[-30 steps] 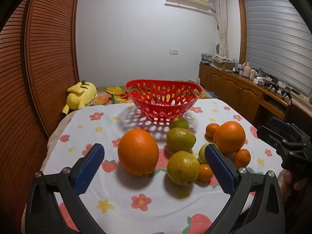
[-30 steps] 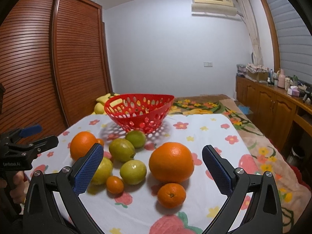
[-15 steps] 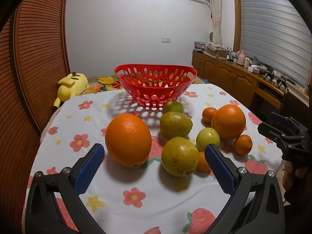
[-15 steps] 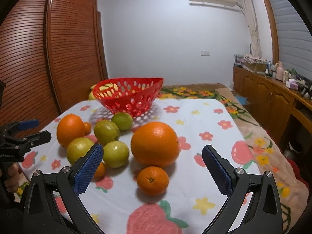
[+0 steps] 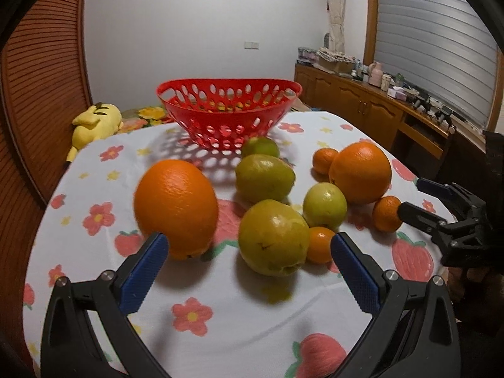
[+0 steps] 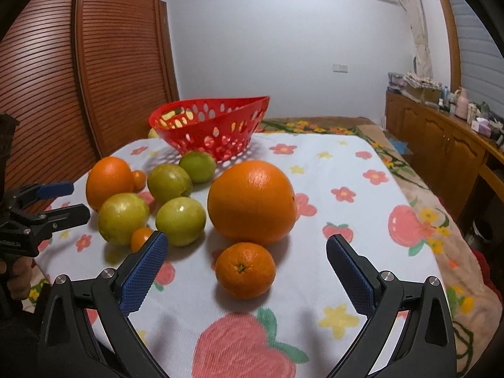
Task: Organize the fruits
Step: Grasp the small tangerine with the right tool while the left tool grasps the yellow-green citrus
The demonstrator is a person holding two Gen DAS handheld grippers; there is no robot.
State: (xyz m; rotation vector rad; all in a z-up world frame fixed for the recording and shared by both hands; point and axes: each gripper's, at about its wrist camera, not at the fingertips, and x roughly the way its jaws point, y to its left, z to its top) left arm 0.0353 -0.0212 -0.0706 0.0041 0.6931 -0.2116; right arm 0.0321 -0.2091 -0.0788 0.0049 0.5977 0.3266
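Right wrist view — right tongs (image 6: 244,252) agape, small orange (image 6: 245,270) between.

left gripper (image 5: 245,261) fingers (image 5: 143,272) spread wide before a large orange (image 5: 175,207) and green fruit (image 5: 273,237).

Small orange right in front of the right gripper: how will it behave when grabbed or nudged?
The small orange is round, resting free on the cloth, so a nudge probably rolls it. Its dimpled peel likely grips well. The open right gripper easily spans it.
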